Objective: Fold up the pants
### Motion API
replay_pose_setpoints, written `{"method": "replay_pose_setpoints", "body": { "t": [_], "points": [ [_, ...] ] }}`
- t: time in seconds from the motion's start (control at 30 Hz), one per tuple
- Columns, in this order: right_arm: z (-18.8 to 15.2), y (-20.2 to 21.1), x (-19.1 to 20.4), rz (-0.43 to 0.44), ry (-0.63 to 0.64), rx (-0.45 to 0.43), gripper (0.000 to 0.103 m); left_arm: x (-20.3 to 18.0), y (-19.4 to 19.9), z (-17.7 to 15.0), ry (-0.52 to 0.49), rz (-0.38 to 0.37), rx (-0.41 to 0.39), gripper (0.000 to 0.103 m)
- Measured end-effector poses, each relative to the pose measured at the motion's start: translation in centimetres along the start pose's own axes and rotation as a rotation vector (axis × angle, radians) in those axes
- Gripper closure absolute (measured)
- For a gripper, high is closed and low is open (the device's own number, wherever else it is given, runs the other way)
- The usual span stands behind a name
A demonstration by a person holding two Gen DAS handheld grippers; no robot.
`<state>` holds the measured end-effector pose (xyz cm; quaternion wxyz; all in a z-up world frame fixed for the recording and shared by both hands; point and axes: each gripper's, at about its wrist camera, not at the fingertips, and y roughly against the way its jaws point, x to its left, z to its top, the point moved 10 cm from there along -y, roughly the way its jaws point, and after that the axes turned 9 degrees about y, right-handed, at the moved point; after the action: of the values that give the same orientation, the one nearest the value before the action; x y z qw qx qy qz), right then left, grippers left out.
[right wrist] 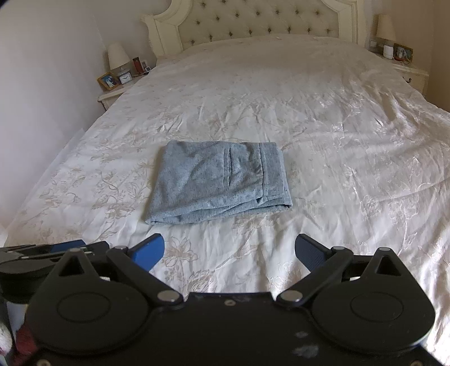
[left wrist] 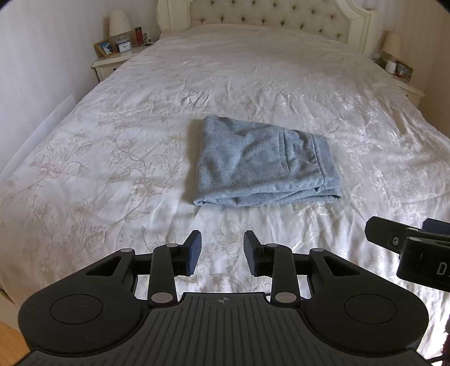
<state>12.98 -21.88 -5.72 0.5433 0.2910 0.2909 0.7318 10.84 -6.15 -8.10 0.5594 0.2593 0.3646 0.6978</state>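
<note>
The pants [left wrist: 264, 163] lie folded into a compact blue-grey block on the bed [left wrist: 140, 140], about midway across it and nearer the foot than the headboard [left wrist: 270, 17]. A pocket seam and the waistband run along the block's right part, and the layered folded edges face the foot of the bed.

Both grippers hang over the cover short of the pants, on the foot side, touching neither the cloth nor each other. The left gripper [left wrist: 222, 250] has its jaws partly apart with nothing between them, only the flowered cover showing in the gap. The right gripper [right wrist: 229, 252] has its jaws spread wider, also empty; it sits just to the right of the left one (its black body pokes in at the edge of the left view).

Far beyond the pants, a nightstand [left wrist: 112, 60] stands left of the headboard, carrying a lamp [left wrist: 119, 24], a picture frame [left wrist: 105, 48] and a small clock [left wrist: 124, 46]. A second nightstand [right wrist: 410, 71] with another lamp [right wrist: 385, 26] stands right of the headboard.
</note>
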Motion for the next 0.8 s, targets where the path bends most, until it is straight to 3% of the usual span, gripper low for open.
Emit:
{"method": "replay_pose_setpoints", "body": {
  "t": [0.8],
  "points": [
    [0.2, -1.0, -0.6, 0.035, 0.000, 0.005, 0.000, -0.6, -0.5, -0.3, 0.025, 0.038, 0.000, 0.071]
  ]
}}
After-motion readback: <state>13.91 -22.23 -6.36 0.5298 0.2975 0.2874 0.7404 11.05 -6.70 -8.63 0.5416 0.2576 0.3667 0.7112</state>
